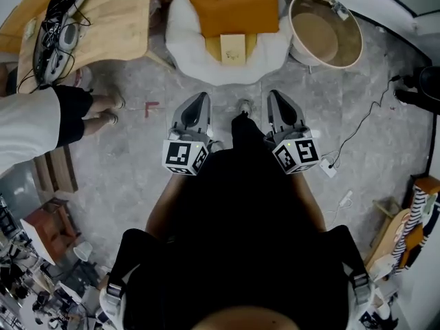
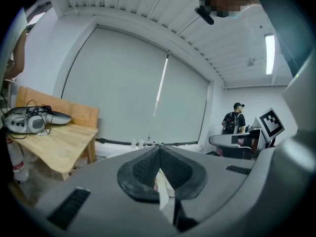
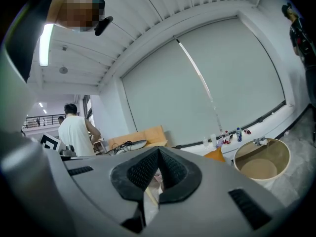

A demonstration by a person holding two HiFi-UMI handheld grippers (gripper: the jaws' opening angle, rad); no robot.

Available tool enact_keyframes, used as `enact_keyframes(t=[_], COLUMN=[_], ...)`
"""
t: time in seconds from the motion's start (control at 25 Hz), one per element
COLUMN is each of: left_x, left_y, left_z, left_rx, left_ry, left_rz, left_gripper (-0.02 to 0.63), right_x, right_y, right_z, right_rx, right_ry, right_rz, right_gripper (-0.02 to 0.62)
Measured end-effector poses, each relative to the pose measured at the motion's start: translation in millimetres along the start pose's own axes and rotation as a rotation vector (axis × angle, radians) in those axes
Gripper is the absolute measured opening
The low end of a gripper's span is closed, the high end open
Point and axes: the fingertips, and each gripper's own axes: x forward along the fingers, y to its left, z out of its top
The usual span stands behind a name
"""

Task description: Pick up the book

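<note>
The book [image 1: 232, 48], pale yellow, lies on a white round seat [image 1: 185, 43] just below an orange cushion [image 1: 234, 9], straight ahead of me across the grey floor. My left gripper [image 1: 199, 97] and right gripper [image 1: 276, 95] are held side by side at waist height, pointing toward the seat and well short of it. In the left gripper view the left gripper [image 2: 160, 149] has its pads together with nothing between them. The right gripper [image 3: 159, 152] is likewise shut and empty. The book itself does not show in either gripper view.
A round beige tub [image 1: 325, 29] stands right of the seat. A wooden table [image 1: 117, 19] with cables and devices is at the far left. A person [image 1: 41, 122] in a white top stands by it. A white cable and plug [image 1: 328, 168] lie on the floor at right.
</note>
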Motion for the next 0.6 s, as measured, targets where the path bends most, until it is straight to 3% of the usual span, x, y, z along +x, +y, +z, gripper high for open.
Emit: enact_keyframes(t=[0.28,0.6], left_x=[52,80], left_y=[-8,7], left_z=[15,13], left_rx=[0.044,0.042], left_ry=[0.017,0.046], left_rz=[0.048,0.125], left_gripper=[0.002,0.002], right_x=[30,61], right_y=[-59,-92], right_z=[21,28], right_rx=[0.03,0.038], right_ry=[0.004,0.028], right_rz=[0.035,0.104], right_gripper=[-0.002,-0.002])
